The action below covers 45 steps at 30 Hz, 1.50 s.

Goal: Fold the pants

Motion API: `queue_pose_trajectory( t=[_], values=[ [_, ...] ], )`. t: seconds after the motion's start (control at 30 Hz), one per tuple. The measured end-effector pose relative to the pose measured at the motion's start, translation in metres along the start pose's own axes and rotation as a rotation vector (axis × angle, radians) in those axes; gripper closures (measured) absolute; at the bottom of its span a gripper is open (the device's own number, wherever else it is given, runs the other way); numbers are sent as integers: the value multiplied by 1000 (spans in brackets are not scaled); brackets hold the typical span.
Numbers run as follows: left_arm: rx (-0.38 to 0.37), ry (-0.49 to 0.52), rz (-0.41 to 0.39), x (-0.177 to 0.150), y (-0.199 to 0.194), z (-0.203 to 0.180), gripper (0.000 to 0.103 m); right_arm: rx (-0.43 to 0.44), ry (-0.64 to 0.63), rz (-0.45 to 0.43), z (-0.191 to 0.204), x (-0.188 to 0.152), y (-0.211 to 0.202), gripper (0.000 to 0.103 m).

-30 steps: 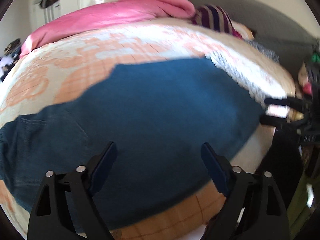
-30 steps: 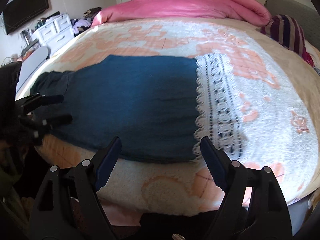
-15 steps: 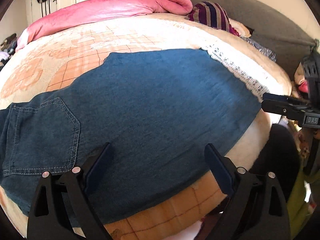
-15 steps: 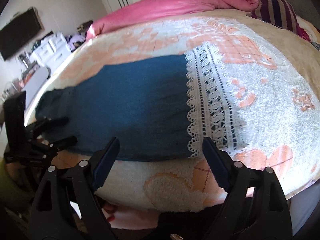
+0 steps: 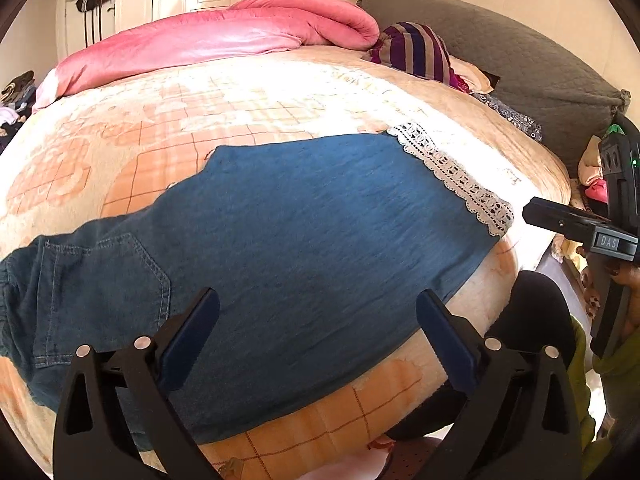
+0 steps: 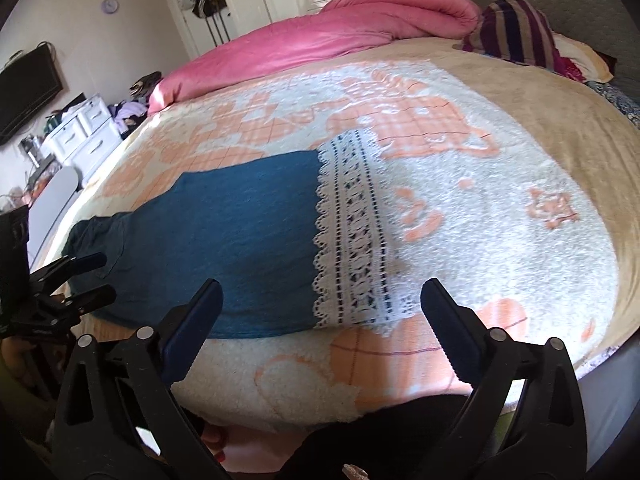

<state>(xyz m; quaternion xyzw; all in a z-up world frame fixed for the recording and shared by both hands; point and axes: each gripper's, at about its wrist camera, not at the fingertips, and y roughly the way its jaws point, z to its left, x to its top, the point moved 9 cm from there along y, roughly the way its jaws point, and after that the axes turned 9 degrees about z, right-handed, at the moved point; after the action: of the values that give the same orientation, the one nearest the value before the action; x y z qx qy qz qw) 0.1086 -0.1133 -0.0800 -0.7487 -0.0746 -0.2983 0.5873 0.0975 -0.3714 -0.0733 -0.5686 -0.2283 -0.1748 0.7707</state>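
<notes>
Currently the pants (image 5: 304, 240), blue denim with a white lace hem (image 5: 452, 172), lie flat and spread along the near edge of the bed (image 5: 248, 96), on its peach-and-white blanket (image 6: 500, 216). Waist and back pocket (image 5: 100, 280) sit at the left in the left wrist view; the lace hem is at the right.

Left gripper (image 5: 318, 320): jaws released and have just been opening; nothing between them. They hover above the pants at mid-thigh, beside the pocket, not touching the cloth as far as the view shows.

Right gripper (image 6: 322, 320): jaws released, also just been opening; nothing gripped. They straddle the near corner of the lace hem from above, the left jaw over denim, the right jaw over bare blanket past the hem. Contact with the cloth: probably none, though the picture is slightly soft there.

Pink quilt (image 6: 320, 36) and striped pillow (image 6: 516, 32) lie at the far side of the bed, well apart from the pants.
</notes>
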Motion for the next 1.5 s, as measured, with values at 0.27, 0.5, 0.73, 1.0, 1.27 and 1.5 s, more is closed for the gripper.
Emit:
queue_pose_trajectory(
  t=[0.27, 0.5, 0.73, 1.0, 1.27, 1.5],
  values=[
    [1, 34, 1, 17, 1, -11, 4, -9, 41, -12, -14, -2, -4, 9],
    [1, 72, -10, 44, 6, -26, 4, -1, 72, 1, -24, -7, 1, 9],
    [-24, 111, -9, 74, 16, -45, 4, 16, 85, 6, -25, -8, 4, 9],
    [-95, 162, 31, 120, 44, -69, 4, 45, 105, 20, -21, -8, 14, 9],
    [-115, 246, 106, 153, 92, -88, 4, 60, 141, 33, -23, -8, 23, 9],
    [-123, 294, 161, 178, 136, -98, 5, 60, 184, 47, -32, -7, 30, 9]
  ],
)
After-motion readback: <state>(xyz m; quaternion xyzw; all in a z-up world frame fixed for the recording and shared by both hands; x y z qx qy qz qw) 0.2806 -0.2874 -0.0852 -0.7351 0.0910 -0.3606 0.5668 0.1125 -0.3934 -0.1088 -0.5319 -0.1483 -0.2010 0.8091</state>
